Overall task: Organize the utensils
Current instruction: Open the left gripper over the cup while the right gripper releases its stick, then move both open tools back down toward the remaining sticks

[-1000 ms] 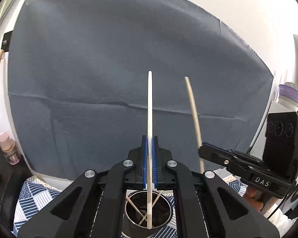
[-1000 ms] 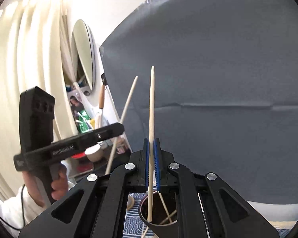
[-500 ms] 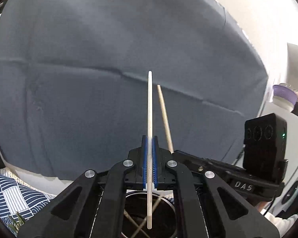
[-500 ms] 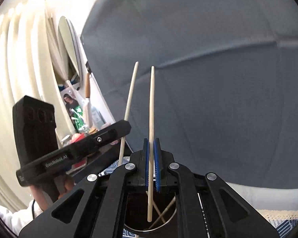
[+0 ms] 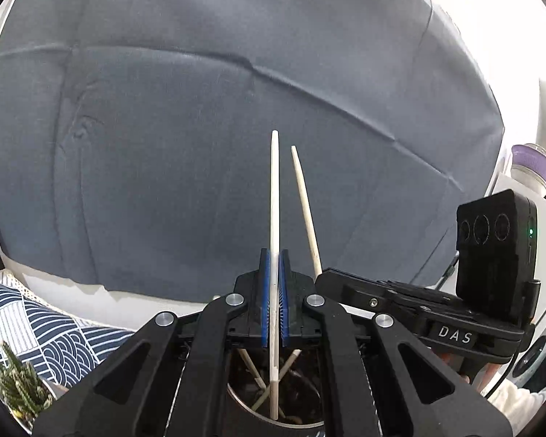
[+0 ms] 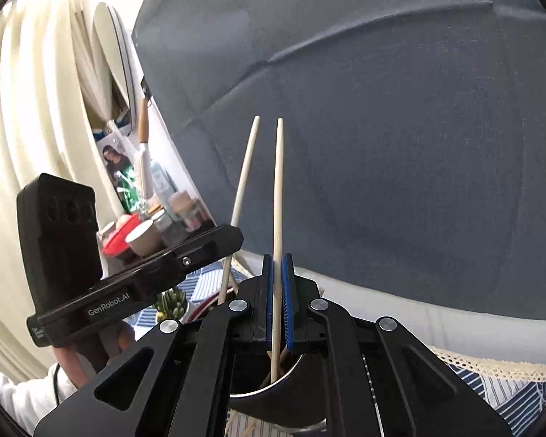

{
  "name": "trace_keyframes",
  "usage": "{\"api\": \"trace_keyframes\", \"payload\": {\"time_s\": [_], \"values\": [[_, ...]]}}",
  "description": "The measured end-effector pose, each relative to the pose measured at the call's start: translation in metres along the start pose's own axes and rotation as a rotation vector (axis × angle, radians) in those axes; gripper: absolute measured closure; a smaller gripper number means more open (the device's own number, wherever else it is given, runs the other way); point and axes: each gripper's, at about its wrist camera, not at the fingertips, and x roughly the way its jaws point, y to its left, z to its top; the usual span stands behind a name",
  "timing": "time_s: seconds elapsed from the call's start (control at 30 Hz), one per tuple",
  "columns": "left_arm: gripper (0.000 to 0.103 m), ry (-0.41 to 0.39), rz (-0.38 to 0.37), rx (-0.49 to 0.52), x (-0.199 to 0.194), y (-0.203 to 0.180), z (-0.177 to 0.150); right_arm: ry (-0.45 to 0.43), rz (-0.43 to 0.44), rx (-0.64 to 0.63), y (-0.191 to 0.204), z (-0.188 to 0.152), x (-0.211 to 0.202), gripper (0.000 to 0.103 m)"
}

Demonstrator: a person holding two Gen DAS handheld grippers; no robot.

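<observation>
Since the earlier frames both grippers have sunk toward the metal cup (image 5: 273,406), so its rim now fills more of the lower edge in each wrist view and the two sticks stand closer together. The left gripper (image 5: 274,291) is clamped on a pale chopstick (image 5: 275,196), which stands upright between the blue pads, its lower end reaching down inside the cup's mouth. The right gripper (image 6: 279,298) is likewise clamped on a second chopstick (image 6: 278,189), upright, with its lower tip just inside the near rim of the cup (image 6: 273,397). In the left wrist view the right gripper's stick (image 5: 304,207) leans just beside the left one, apart at the tips. Several loose chopsticks (image 5: 253,367) already lie crossed inside the cup. The cup stands on a blue and white patterned cloth (image 5: 36,331), with a small green plant (image 5: 16,389) near the left. Behind everything hangs a wide grey fabric backdrop (image 5: 200,145), leaving open room above the sticks. To the left in the right wrist view, a cluttered shelf (image 6: 153,218) with bottles and a paper cup sits well apart, and a hand (image 6: 87,349) grips the left gripper's handle.
</observation>
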Motion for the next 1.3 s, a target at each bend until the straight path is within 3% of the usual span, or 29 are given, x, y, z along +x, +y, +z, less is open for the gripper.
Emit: {"api": "trace_keyframes", "payload": {"time_s": [0.23,0.33,0.4,0.47,0.53,0.6,0.67,0.83,0.97,1.3], "values": [[0.098,0.005,0.035,0.031,-0.025,-0.003,0.005,0.007,-0.063,-0.015,0.006,-0.002,-0.019,0.094],[0.086,-0.007,0.054,0.027,-0.039,-0.005,0.009,-0.003,-0.099,-0.014,0.009,0.001,-0.031,0.094],[0.070,-0.022,0.070,0.022,-0.053,-0.005,0.012,-0.003,-0.124,-0.015,0.012,0.005,-0.040,0.086],[0.068,-0.032,0.089,0.025,-0.066,-0.006,0.014,-0.015,-0.160,-0.029,0.018,0.007,-0.051,0.062],[0.064,-0.037,0.102,0.031,-0.081,-0.008,0.016,-0.027,-0.180,-0.035,0.022,0.008,-0.064,0.058],[0.051,-0.040,0.121,0.041,-0.092,-0.012,0.017,-0.037,-0.198,-0.044,0.031,0.010,-0.078,0.049],[0.042,-0.043,0.139,0.045,-0.103,-0.019,0.018,-0.050,-0.231,-0.058,0.038,0.010,-0.090,0.030],[0.017,-0.047,0.167,0.049,-0.134,-0.027,0.017,-0.074,-0.268,-0.067,0.061,0.010,-0.118,0.018],[0.007,-0.047,0.188,0.058,-0.156,-0.036,0.015,-0.090,-0.283,-0.087,0.085,0.007,-0.143,0.017],[0.006,-0.033,0.195,0.023,-0.212,-0.045,-0.004,-0.111,-0.349,-0.080,0.126,-0.020,-0.183,0.013]]}}
